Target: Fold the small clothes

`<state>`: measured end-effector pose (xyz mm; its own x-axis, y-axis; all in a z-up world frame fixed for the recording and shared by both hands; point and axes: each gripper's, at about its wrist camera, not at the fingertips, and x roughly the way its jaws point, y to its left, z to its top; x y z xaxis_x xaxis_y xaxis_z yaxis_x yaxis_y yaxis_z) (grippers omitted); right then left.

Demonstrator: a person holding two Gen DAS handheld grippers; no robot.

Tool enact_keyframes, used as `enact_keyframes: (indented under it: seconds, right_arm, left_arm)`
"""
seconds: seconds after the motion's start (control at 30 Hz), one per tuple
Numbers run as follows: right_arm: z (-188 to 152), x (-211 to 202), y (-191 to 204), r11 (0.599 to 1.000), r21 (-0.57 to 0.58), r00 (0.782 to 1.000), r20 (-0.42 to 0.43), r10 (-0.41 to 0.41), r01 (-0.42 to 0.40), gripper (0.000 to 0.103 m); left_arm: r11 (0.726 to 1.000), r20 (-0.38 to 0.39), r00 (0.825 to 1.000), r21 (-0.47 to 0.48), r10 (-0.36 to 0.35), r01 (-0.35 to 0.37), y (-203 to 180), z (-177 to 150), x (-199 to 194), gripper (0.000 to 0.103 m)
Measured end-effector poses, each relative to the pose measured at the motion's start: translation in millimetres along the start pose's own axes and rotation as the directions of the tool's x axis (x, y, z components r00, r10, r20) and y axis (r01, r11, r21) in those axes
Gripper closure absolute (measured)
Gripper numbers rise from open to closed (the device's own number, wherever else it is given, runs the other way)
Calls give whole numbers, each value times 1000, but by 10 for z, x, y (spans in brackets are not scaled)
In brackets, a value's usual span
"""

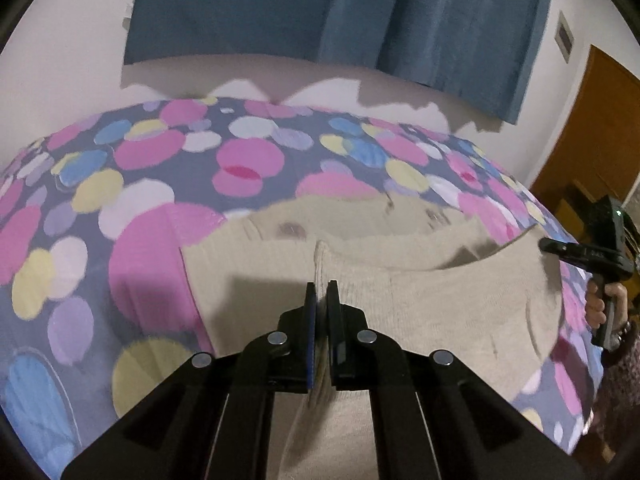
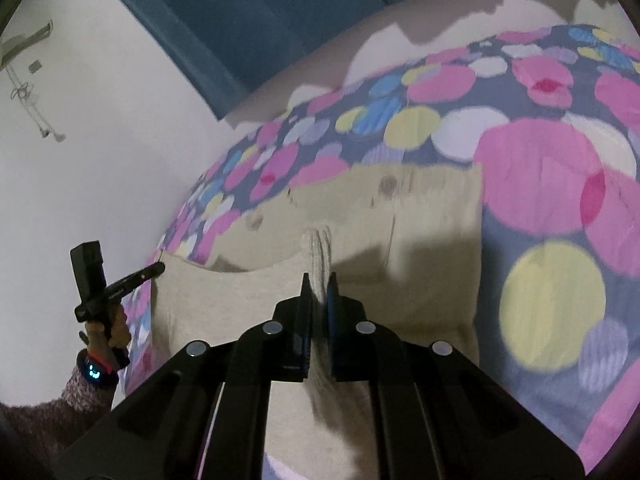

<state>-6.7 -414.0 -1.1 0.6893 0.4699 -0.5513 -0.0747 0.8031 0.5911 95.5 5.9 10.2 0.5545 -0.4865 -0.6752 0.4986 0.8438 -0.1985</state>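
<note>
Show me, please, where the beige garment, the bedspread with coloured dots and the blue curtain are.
beige garment (image 1: 440,304): left wrist view, on its flat knit panel.
bedspread with coloured dots (image 1: 248,156): left wrist view, on a pink dot beyond the garment.
blue curtain (image 1: 320,8): left wrist view, on its middle folds.

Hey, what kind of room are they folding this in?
Most likely a bedroom in a home: the beige garment lies on a bed with a dotted bedspread, blue curtains hang on the wall behind, and a wooden door stands to one side.

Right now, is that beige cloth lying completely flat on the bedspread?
No, the left gripper pinches a raised fold of the beige cloth above the spotted bedspread.
</note>
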Motion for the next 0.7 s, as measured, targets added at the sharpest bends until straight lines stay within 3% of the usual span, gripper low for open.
enact_keyframes:
  seconds: [0.37,0.7]
  right_arm:
    - [719,541,-320,997,69,998,44,-46,43,98]
    - [975,1267,-727,987,127,995,-29,-98,101,98]
  left_arm:
    - [995,23,996,-57,87,-86,243,644,622,99]
    - [976,-78,983,-133,164,-173,640,741,1406,99]
